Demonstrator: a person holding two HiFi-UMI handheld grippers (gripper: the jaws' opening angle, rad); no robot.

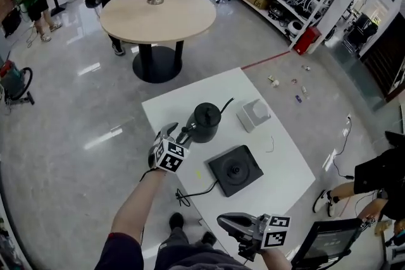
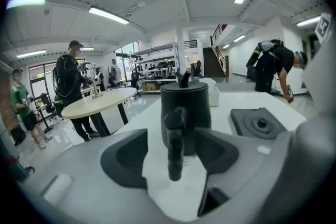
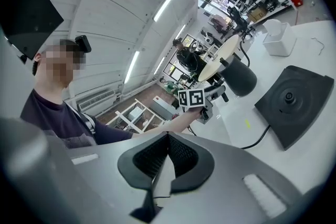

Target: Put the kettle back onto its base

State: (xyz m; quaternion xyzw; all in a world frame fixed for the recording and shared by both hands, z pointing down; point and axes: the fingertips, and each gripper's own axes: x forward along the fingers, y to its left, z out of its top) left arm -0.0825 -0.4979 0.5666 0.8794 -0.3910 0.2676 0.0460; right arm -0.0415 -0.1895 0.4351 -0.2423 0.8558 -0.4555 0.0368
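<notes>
- The kettle (image 1: 205, 121) stands on the white table (image 1: 285, 155), on the far side of its base (image 1: 235, 169) and a little to the left; the two are near each other but apart, so nothing has been put back yet
- The base lies flat toward the near side of the table and nothing stands on it; its cable (image 1: 196, 193) trails off to the near left
- The left gripper (image 1: 180, 135) is at the kettle's handle (image 2: 174, 141); its jaws stand wide with the handle upright between them; the pads (image 2: 123, 157) show a gap on either side and do not appear to press, so I judge the kettle not yet gripped
- The right gripper (image 1: 223, 220) hangs at the near edge of the table, well apart from kettle and base; its jaws are closed together on nothing
- Left to do, as I judge: close on the handle, lift, carry the kettle near and right, and set it down centred on the base
</notes>
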